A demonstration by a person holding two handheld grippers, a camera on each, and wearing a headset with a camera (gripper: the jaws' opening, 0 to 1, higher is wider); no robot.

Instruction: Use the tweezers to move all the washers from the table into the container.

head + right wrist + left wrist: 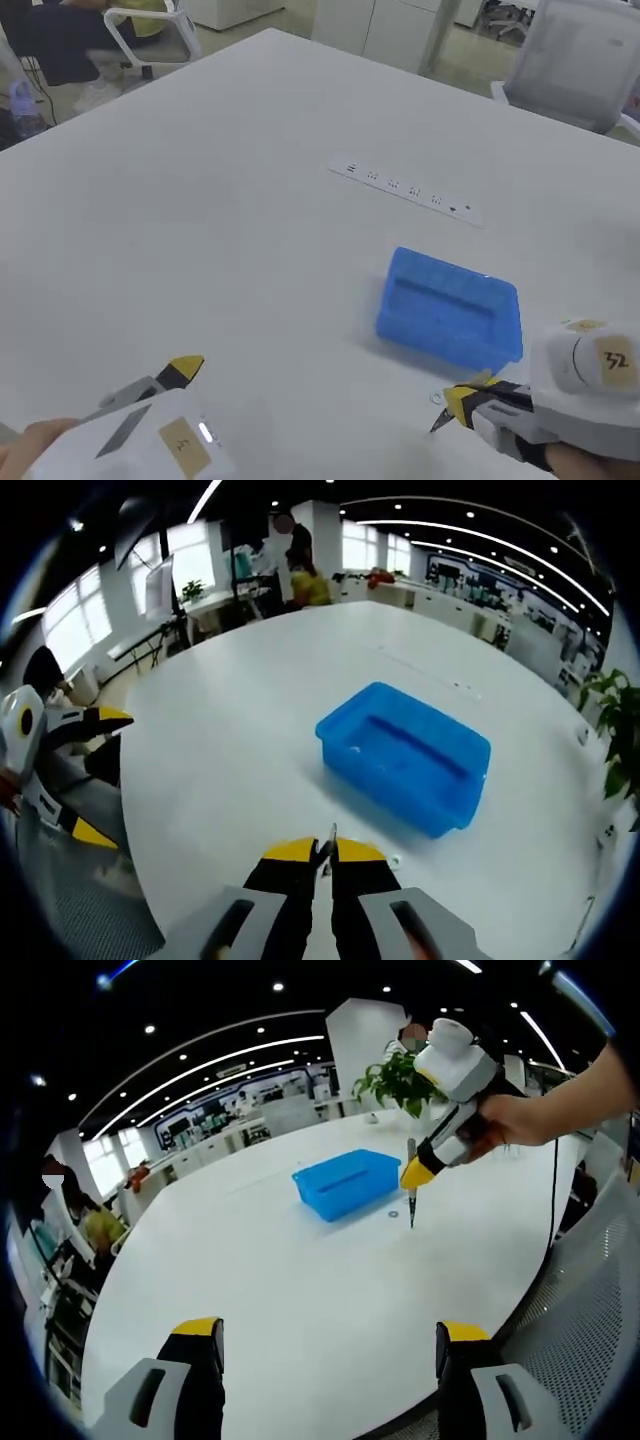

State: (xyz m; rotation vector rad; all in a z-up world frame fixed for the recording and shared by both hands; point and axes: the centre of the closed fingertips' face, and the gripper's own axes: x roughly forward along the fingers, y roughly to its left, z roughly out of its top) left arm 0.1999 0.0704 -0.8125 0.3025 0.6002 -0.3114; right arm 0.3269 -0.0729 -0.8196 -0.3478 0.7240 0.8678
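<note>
One washer point(437, 397) can be made out, a tiny pale ring, faint against the smooth white table point(200, 230), just beside the blue container's point(450, 310) near wall. The tweezers point(333, 835) are mostly hidden between the right gripper's point(328, 855) yellow-tipped jaws, which pinch them tight; thin metal points stick out near the container. That container is a shallow, rectangular, translucent plastic tray, its contents unclear. The left gripper point(330, 1330), jaws spread wide and holding nothing, sits well apart from the container.
</note>
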